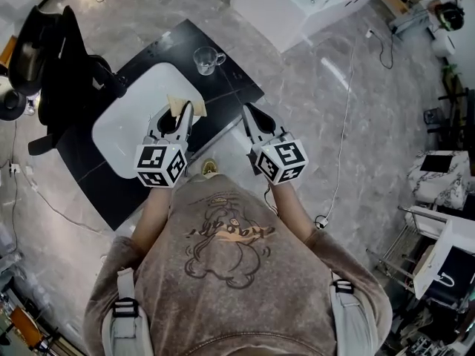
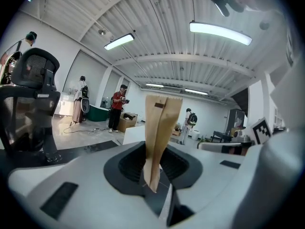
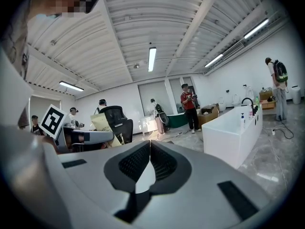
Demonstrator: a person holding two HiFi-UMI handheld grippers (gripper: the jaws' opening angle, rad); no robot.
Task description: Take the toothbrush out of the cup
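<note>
Your left gripper (image 1: 180,111) is clamped on a tan paper sleeve (image 2: 159,137). Your right gripper (image 1: 247,111) is closed on nothing. Farther off, the cup (image 1: 208,58) stands upright on the black table (image 1: 234,87), well apart from both.

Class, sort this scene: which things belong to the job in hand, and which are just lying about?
Job: glass cup; brown paper packet, clamped in the left gripper; right gripper, shut and empty.
Lying about: white tray, black office chair, white counter, floor cable.
</note>
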